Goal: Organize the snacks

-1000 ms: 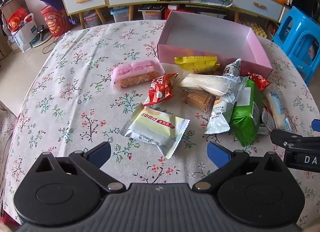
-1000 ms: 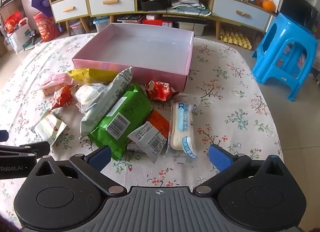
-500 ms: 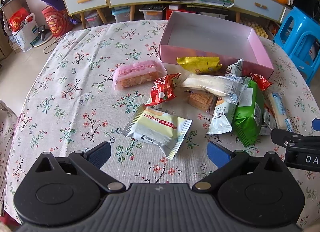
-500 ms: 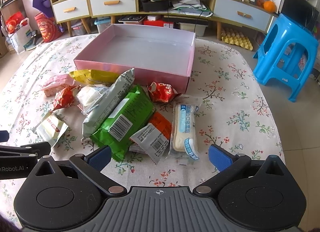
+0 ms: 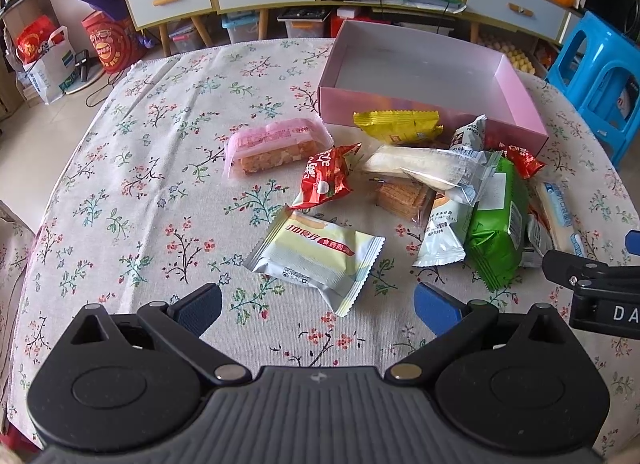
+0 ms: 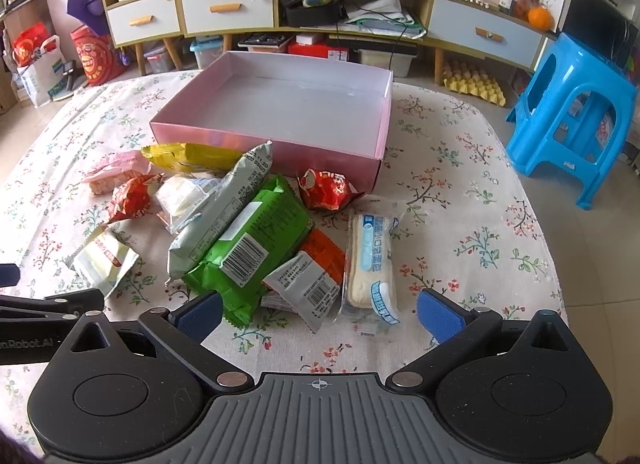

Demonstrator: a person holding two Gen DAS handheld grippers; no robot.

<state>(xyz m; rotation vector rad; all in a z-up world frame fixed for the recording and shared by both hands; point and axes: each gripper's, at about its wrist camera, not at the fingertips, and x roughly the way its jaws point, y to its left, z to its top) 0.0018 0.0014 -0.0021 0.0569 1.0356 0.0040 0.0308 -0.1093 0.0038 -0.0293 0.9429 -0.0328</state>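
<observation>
— Starting nearest: how are the grippers held?

— The left gripper (image 5: pixel 318 306) is held wide open over the flowered tablecloth (image 5: pixel 120 191), nothing gripped between its blue pads. The right gripper (image 6: pixel 320 310) is spread just as wide and likewise grips nothing. In the left view, its black frame is seen at 3 o'clock.

— What is found just ahead of them?

— At 12 o'clock from the left gripper, close by, a pale yellow-and-silver crimped packet (image 5: pixel 316 258) is laid flat. Just ahead of the right gripper, a clear-wrapped white bar with blue print (image 6: pixel 370 264) is seen at 12 o'clock, touching a silver-and-orange barcoded sachet (image 6: pixel 310 278) on its 9 o'clock side; a green foil pack (image 6: pixel 250 246) is overlapped by a long grey pouch (image 6: pixel 222 209).

— And farther out?

— A red crinkled wrapper (image 5: pixel 326 177) and a pink translucent pack of crisp squares (image 5: pixel 276 143) are placed beyond, at 12 and 11 o'clock in the left view. A yellow foil packet (image 5: pixel 398 125) is rested against the near wall of the pink shallow cardboard box (image 6: pixel 374 131), inside which no snack is seen. A blue plastic stool (image 6: pixel 572 111) is stood on the floor at 2 o'clock.
</observation>
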